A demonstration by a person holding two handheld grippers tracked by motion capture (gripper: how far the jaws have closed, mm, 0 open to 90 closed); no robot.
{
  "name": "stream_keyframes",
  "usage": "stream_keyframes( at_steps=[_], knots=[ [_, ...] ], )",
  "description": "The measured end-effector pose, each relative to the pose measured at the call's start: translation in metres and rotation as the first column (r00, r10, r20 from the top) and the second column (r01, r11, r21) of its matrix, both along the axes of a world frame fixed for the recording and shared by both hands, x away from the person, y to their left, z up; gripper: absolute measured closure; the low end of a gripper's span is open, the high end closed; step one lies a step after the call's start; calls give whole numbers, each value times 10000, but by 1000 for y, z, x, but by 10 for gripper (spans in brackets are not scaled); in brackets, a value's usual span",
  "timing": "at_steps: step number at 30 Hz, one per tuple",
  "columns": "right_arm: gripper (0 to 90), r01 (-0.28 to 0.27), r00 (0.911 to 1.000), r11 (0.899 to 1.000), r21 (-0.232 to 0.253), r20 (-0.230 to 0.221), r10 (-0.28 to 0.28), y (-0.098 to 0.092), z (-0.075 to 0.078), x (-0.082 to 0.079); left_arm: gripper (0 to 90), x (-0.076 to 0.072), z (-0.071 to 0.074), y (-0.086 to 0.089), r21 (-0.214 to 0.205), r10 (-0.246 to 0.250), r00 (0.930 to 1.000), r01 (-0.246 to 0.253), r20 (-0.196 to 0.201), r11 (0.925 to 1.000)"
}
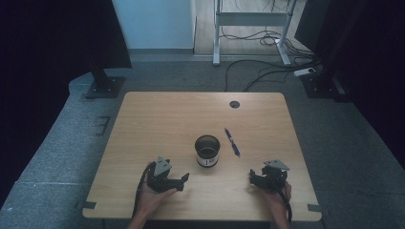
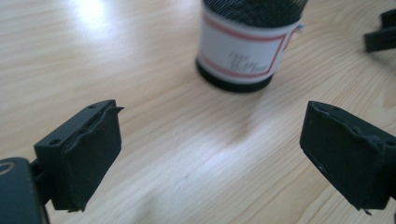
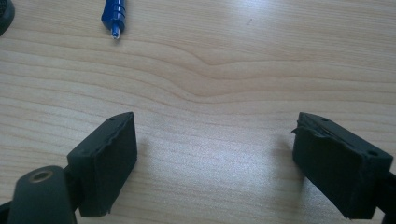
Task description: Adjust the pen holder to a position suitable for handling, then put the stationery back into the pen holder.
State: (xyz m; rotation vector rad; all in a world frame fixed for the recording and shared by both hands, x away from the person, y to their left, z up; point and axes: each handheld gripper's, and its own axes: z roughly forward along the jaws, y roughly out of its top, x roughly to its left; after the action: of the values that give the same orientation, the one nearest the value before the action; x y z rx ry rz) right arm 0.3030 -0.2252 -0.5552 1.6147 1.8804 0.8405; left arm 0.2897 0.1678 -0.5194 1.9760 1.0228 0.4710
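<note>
A black mesh cup (image 1: 207,151) with a white, red-bordered label stands upright on the wooden table (image 1: 167,114), near its middle. Just to its right lies a blue pen (image 1: 232,141). My left gripper (image 1: 184,179) rests low at the front left, pointing right toward the cup. In the left gripper view the gripper (image 2: 210,154) is open with bare wood between its jaws, and the cup (image 2: 240,46) stands a little ahead. My right gripper (image 1: 253,177) sits at the front right. In its own view it (image 3: 215,158) is open over bare wood, with the pen tip (image 3: 114,16) ahead on the left.
A round cable hole (image 1: 234,104) sits near the table's far edge. Beyond the table, on grey carpet, are a black stand base (image 1: 106,86), a white desk frame (image 1: 250,28) and loose cables (image 1: 267,71). The other gripper's jaws (image 2: 380,32) show past the cup.
</note>
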Motion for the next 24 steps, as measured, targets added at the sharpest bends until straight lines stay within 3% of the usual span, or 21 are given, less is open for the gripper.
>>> stream_keyframes(
  at_steps=[9, 24],
  knots=[
    [130, -13, 10000, 10000, 16, 0, 13, 0, 0, 0, 76, -3, -16, 17, 443, 372, 9985, -354, -398, 9984],
    [131, 145, 9999, 9999, 85, -2, -145, 1, 0, -1, 92, -3, -19, 20, 466, 573, 9967, -547, -573, 9974]
  ],
)
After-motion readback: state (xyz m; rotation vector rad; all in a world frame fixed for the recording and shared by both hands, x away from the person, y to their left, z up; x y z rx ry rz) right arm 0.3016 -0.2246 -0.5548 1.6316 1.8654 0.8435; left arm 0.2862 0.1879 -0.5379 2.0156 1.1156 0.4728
